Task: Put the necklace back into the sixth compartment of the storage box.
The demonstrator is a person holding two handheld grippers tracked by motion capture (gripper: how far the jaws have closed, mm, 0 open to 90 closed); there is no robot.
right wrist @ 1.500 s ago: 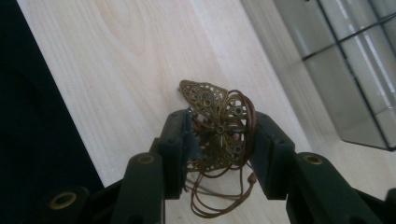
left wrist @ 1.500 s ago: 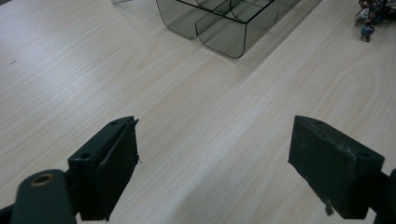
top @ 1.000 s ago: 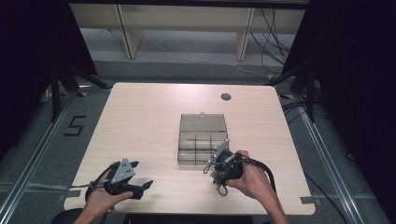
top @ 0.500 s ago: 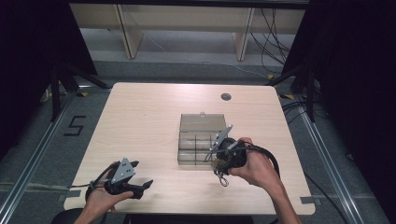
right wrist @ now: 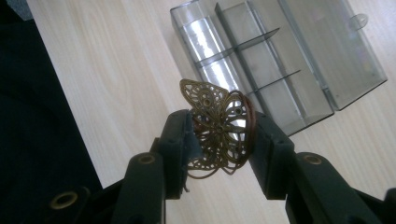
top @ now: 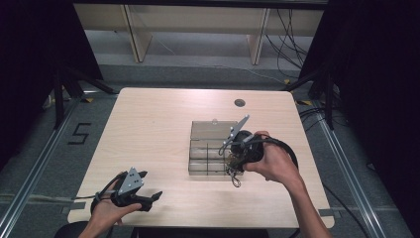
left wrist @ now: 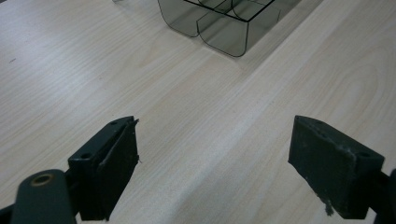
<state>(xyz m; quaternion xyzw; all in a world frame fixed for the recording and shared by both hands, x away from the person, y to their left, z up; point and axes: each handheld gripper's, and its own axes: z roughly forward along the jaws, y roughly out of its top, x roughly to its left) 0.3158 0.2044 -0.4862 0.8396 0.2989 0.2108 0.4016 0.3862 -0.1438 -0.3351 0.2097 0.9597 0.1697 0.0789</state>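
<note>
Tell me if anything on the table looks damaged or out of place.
Nothing stands out. The clear box sits open and flat on the table, and the right tongs hold a brass filigree ornament that looks intact.

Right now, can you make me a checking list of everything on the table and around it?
Surface: pale wooden table, with a round dark hole near the far edge.
Job's things: clear compartment box with its lid open; brass filigree butterfly piece held above the table beside the box.
Clutter: nothing seen.
Grippers: right gripper shut on the butterfly piece; left gripper open, nothing between its jaws, low over the near left of the table.
Cables: black cable looping off the right gripper; more cables on the floor behind.
Surroundings: wooden shelving, floor rails.
</note>
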